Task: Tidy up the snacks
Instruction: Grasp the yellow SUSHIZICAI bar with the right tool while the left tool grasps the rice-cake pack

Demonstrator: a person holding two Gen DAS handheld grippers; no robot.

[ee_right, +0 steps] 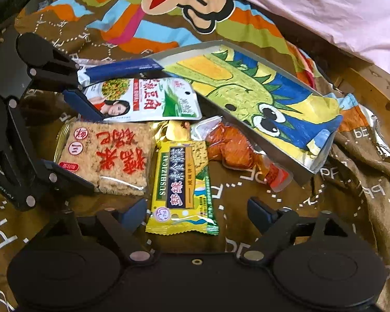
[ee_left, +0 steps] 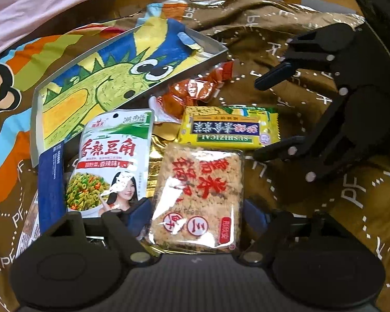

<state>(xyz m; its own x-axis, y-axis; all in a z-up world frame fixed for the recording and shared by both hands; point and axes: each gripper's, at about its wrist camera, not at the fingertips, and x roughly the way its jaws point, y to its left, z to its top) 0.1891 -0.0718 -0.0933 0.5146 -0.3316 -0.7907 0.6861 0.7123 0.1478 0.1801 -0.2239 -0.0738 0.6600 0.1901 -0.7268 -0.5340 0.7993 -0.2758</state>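
A clear pack of rice crackers (ee_left: 197, 195) with red characters lies flat between the pads of my left gripper (ee_left: 199, 217), which is open around it; I see no pad pressing. A yellow snack bar (ee_right: 182, 179) lies lengthwise between the fingers of my right gripper (ee_right: 197, 212), also open, the right pad well clear of it. In the right wrist view my left gripper (ee_right: 95, 152) straddles the cracker pack (ee_right: 106, 156). The left wrist view shows my right gripper (ee_left: 256, 119) beside the yellow bar (ee_left: 228, 128).
A white green-bean pouch (ee_left: 111, 161), an orange-red sealed snack (ee_left: 192, 93) and a gold foil packet (ee_left: 156, 156) lie close by. Behind them leans a box with a green dragon drawing (ee_right: 247, 96). All rest on a brown printed cloth (ee_right: 286, 202) inside a wooden rim (ee_right: 371, 88).
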